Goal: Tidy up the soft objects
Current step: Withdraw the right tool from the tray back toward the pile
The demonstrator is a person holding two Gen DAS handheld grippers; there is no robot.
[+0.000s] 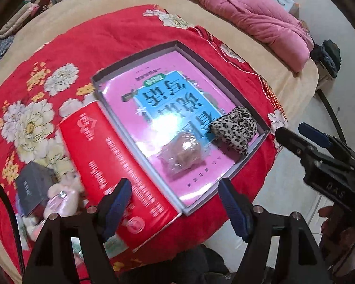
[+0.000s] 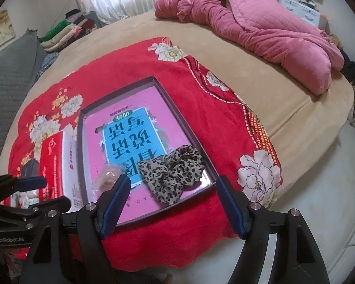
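A shallow grey box (image 1: 227,71) (image 2: 210,165) with a pink and blue printed bottom lies on a red flowered quilt. Inside its near end rest a leopard-print scrunchie (image 1: 235,127) (image 2: 172,170) and a small brownish item in clear wrap (image 1: 182,156) (image 2: 107,177). My left gripper (image 1: 175,203) hovers open above the box's near corner and the red carton, nothing between its fingers. My right gripper (image 2: 171,203) stands open just above and before the scrunchie, holding nothing. In the left wrist view the right gripper (image 1: 293,130) shows at the right edge.
A red carton (image 1: 111,163) (image 2: 52,163) lies against the box's left side. A dark small box (image 1: 33,189) and a pale pink plush thing (image 1: 61,196) sit at the quilt's left. A pink padded garment (image 2: 260,28) lies across the tan bed; folded clothes (image 2: 66,30) are stacked far left.
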